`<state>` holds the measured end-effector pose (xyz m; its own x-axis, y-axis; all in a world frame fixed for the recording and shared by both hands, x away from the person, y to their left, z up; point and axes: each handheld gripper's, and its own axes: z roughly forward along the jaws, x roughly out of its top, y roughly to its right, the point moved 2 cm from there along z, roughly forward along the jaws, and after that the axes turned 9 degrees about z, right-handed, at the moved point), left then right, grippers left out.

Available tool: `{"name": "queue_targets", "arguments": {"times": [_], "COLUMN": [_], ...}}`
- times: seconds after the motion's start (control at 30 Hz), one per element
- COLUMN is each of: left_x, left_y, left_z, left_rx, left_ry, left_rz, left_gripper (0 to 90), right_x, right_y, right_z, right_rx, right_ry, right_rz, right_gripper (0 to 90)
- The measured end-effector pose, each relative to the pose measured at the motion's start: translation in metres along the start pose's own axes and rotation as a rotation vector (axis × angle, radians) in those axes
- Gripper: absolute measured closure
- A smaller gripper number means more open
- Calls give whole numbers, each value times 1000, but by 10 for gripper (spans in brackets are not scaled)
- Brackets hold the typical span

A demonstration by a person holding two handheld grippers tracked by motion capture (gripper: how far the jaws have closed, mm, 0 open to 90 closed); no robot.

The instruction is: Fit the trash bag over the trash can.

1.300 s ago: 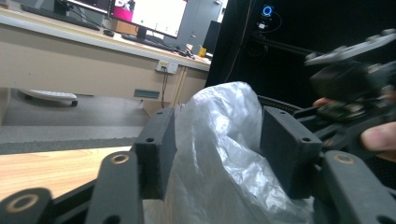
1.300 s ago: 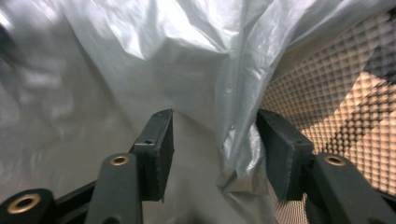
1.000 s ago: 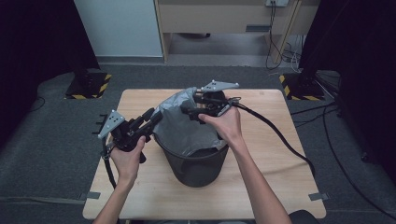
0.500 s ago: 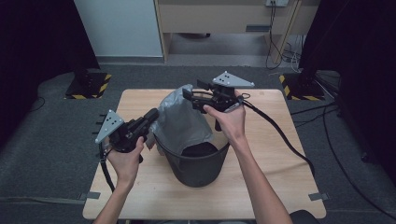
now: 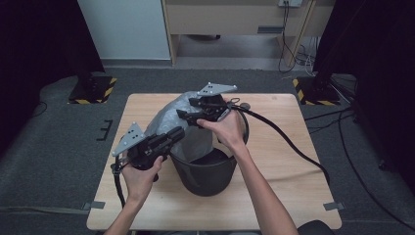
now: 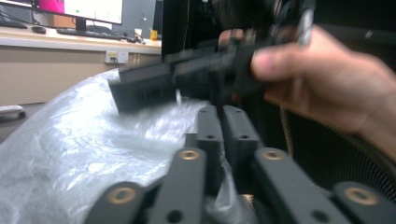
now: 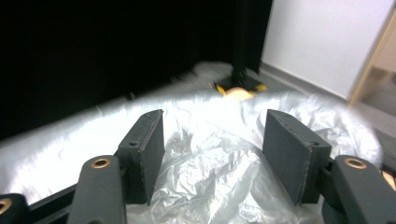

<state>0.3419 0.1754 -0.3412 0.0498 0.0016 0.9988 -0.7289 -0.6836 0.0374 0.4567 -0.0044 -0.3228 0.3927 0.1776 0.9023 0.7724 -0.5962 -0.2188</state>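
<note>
A black mesh bin (image 5: 205, 171) stands in the middle of the wooden table (image 5: 293, 196). A crumpled clear plastic bag (image 5: 169, 117) rises from its far left rim. My left gripper (image 5: 180, 132) reaches the bag from the left. Its jaws (image 6: 222, 126) have just been opening and stand a narrow slit apart, with bag film (image 6: 93, 149) bunched at their base. My right gripper (image 5: 182, 115) hovers over the bag's top, pointing left. Its jaws (image 7: 215, 140) are wide apart and have just been closing a little, with the film (image 7: 205, 186) lying below and between them, untouched.
The right gripper's thick black cable (image 5: 293, 147) runs across the table's right half and off its edge. Black stand bases with yellow-striped feet (image 5: 90, 90) sit on the floor beyond the table's far corners. A wooden cabinet (image 5: 235, 19) stands behind.
The bag has been pulled up and back off the bin's front, and the dark opening is now bare. My left gripper moved right to the bag. My right gripper swung right, then back left.
</note>
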Motion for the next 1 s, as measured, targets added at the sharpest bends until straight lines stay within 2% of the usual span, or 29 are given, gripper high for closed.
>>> {"name": "queue_targets", "arguments": {"times": [0.03, 0.07, 0.1, 0.13, 0.17, 0.2, 0.23, 0.3, 0.4, 0.53, 0.6, 0.73, 0.83, 0.9, 0.97, 1.0], "left_x": [3, 3, 6, 9, 10, 10, 6, 1, -9, -13, -13, -12, -9, -7, -6, -5], "left_y": [-3, -3, -7, -14, -18, -18, -27, -35, -42, -43, -42, -40, -38, -39, -39, -38], "left_z": [-3, -3, -8, -15, -18, -18, -22, -22, -17, -12, -10, -7, -7, -10, -12, -13], "left_rx": [28, 28, 60, 132, 168, 168, 204, 226, 225, 212, 204, 183, 214, 232, 222, 225], "left_ry": [16, 16, 39, 46, 46, 46, 38, 22, -2, -2, -6, -11, -25, -9, 5, 4], "left_rz": [1, 1, -1, 1, -1, -1, -30, -48, -84, -112, -114, -123, -112, -96, -96, -81], "left_gripper": [683, 627, 627, 548, 524, 494, 478, 464, 460, 471, 506, 619, 679, 784, 884, 893], "right_x": [-3, -5, -5, -8, -9, -9, -11, -12, -11, -5, -1, 9, 13, 16, 18, 20], "right_y": [2, 3, 3, 5, 6, 6, 7, 8, 8, 8, 7, 5, 5, 5, 5, 5], "right_z": [1, 2, 2, 5, 6, 6, 9, 8, 7, -1, -6, -15, -19, -23, -26, -28], "right_rx": [-15, -27, -27, -41, -48, -48, -53, -51, -53, -55, -56, -33, -23, 1, 7, 9], "right_ry": [-27, -46, -46, -91, -102, -102, -118, -120, -110, -44, 10, 113, 122, 118, 147, 163], "right_rz": [-7, -13, -13, -5, -10, -10, 5, 16, 17, 31, 41, 59, 57, 76, 71, 69], "right_gripper": [388, 387, 387, 383, 376, 376, 370, 368, 361, 343, 319, 334, 315, 314, 314, 314]}}
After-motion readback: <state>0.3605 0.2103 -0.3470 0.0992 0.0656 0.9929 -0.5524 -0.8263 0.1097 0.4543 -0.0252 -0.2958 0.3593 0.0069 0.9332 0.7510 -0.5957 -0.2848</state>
